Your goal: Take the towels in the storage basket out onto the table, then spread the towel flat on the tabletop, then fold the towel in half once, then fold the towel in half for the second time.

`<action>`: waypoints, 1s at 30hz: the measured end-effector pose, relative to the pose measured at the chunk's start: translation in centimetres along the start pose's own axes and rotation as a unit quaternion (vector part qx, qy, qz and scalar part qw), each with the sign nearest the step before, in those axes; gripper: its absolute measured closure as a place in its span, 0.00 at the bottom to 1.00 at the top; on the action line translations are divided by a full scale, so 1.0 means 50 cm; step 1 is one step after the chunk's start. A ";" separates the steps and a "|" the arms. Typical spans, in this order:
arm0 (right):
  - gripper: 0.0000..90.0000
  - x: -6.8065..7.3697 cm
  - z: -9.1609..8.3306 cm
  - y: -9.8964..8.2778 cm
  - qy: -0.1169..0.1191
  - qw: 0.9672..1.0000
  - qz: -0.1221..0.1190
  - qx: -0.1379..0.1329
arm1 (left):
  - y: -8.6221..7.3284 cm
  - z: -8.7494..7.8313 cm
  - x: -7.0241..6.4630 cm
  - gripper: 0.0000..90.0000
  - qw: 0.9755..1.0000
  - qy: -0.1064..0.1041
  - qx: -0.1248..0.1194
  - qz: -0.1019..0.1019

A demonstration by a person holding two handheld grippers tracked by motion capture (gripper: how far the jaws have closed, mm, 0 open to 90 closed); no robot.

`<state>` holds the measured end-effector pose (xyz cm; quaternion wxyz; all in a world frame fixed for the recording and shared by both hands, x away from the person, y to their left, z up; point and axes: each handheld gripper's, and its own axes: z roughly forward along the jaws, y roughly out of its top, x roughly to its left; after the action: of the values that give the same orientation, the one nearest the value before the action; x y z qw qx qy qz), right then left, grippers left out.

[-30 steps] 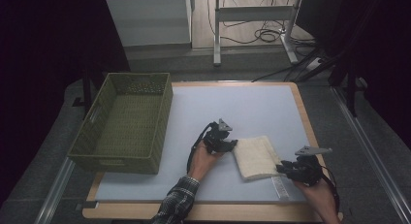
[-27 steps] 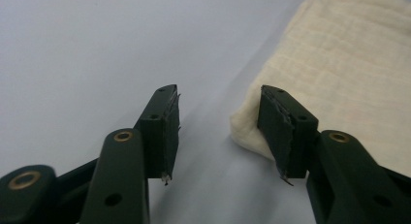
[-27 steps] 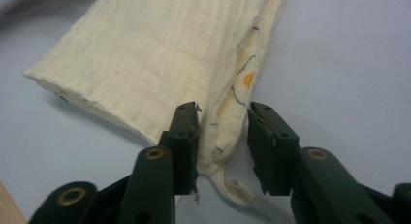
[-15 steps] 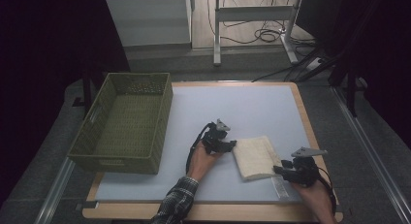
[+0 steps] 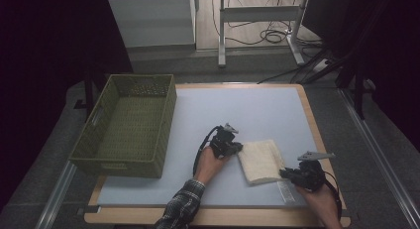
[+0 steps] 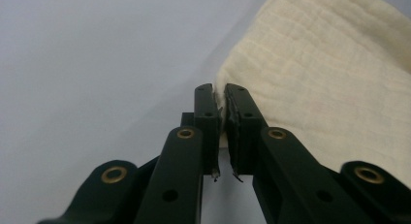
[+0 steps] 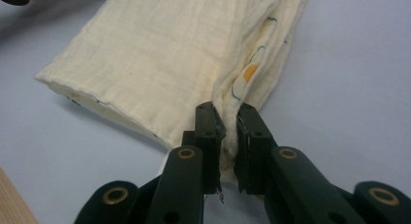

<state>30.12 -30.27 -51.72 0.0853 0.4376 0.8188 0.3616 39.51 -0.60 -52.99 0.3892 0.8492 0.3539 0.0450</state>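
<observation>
A folded cream cloth (image 5: 261,161) lies on the pale blue mat, right of centre. My left gripper (image 5: 239,147) sits at its upper left corner; its jaws have just been closing and now pinch the cloth's corner (image 6: 222,90). My right gripper (image 5: 283,172) is at the cloth's lower right corner; its jaws have also just closed and clamp a bunched edge of the cloth (image 7: 229,115), which shows small printed marks along its folds. The cloth (image 7: 160,54) stretches away flat from both grippers.
A green woven basket (image 5: 130,124) stands on the left of the mat (image 5: 247,110), with nothing visible inside. The wooden table edge (image 5: 317,135) runs along the right. Beyond the far edge are table legs and cables on the floor.
Both pairs of jaws have closed onto the cloth's corners. The hands have stayed where they were.
</observation>
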 end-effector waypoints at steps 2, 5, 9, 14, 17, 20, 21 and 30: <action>0.91 0.000 -0.001 0.000 0.007 1.000 -0.001 -0.001 | -0.001 -0.001 -0.002 0.95 1.000 0.005 -0.006 0.005; 0.91 0.003 -0.003 0.000 0.014 1.000 -0.001 -0.007 | 0.000 -0.005 -0.005 0.95 1.000 0.014 -0.012 0.016; 0.91 0.011 -0.010 0.005 0.020 1.000 -0.004 -0.014 | 0.005 -0.015 -0.007 0.95 0.999 0.020 -0.019 0.025; 0.91 0.022 -0.019 0.019 0.027 0.999 -0.011 -0.027 | 0.012 -0.037 -0.009 0.95 0.999 0.024 -0.029 0.030; 0.91 0.029 -0.023 0.028 0.033 0.999 -0.015 -0.035 | 0.016 -0.051 -0.008 0.95 0.998 0.027 -0.031 0.037; 0.91 0.037 -0.024 0.038 0.039 0.998 -0.019 -0.040 | 0.018 -0.066 -0.004 0.95 0.998 0.032 -0.033 0.038; 0.91 0.041 -0.023 0.042 0.040 0.998 -0.021 -0.041 | 0.018 -0.072 -0.002 0.95 0.998 0.036 -0.033 0.038; 0.91 0.079 -0.015 0.077 0.053 0.996 -0.046 -0.048 | 0.014 -0.118 0.019 0.95 0.997 0.058 -0.033 0.039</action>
<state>29.95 -26.21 -47.92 0.0791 0.3754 0.8230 0.4189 38.56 3.41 -48.61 0.3939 0.8451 0.3409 0.1204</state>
